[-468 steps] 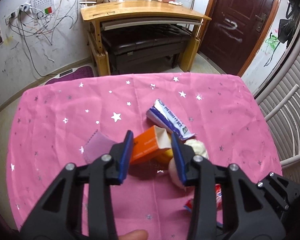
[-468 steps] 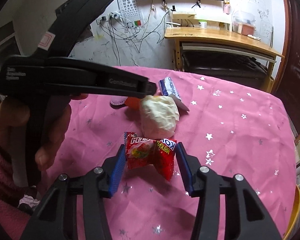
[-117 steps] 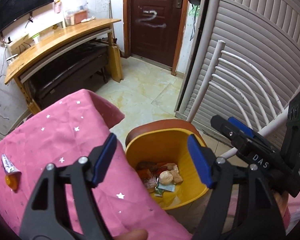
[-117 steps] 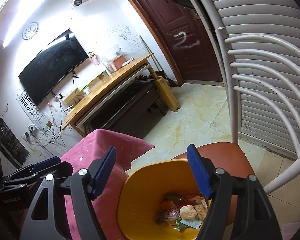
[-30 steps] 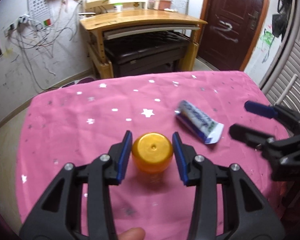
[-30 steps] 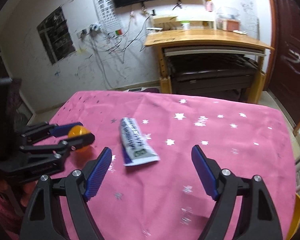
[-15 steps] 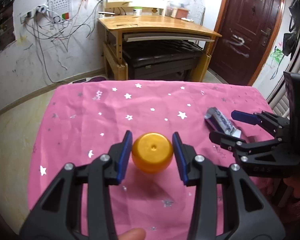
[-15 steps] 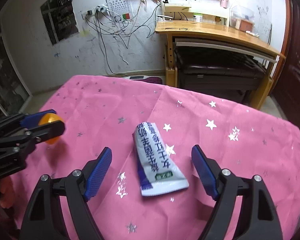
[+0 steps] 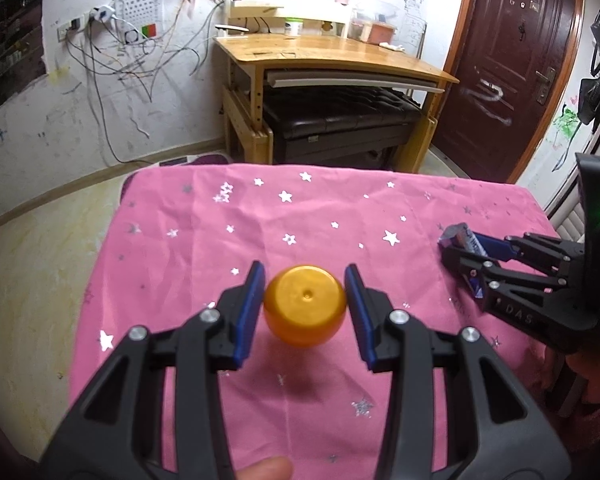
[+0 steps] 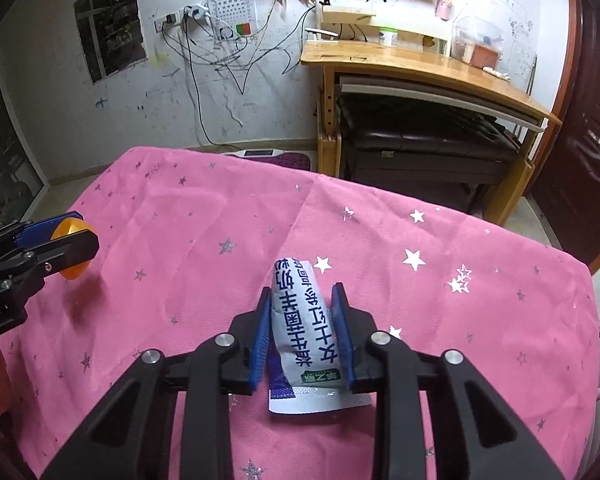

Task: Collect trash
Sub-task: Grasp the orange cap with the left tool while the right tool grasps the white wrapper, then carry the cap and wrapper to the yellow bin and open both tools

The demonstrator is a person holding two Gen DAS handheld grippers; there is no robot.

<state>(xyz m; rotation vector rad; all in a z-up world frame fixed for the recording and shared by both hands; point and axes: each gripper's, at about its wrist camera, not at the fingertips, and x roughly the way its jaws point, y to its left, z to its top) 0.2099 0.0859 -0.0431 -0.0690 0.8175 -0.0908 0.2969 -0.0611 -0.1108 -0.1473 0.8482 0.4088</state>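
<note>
Two scraps remained on the pink cloth (image 10: 440, 320): a wrapper (image 10: 306, 320) and an orange ball (image 9: 304, 306), each pinched so both could go to the bin in one trip. The right gripper (image 10: 302, 332) had just closed across the wrapper's width — its long axis ran along the fingers, pointing away towards the desk (image 10: 420, 64). Well to the left, the left gripper (image 9: 305, 308) clamped the round ball, which had no long axis.

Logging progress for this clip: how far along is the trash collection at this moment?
Nearly cleared: the pink tablecloth shows only two pieces, and both are gripped. The left gripper is shut on the orange ball. The right gripper has just closed its jaws on the blue-and-white wrapper. Still to do: carry both to a bin, which is not in view now.
</note>
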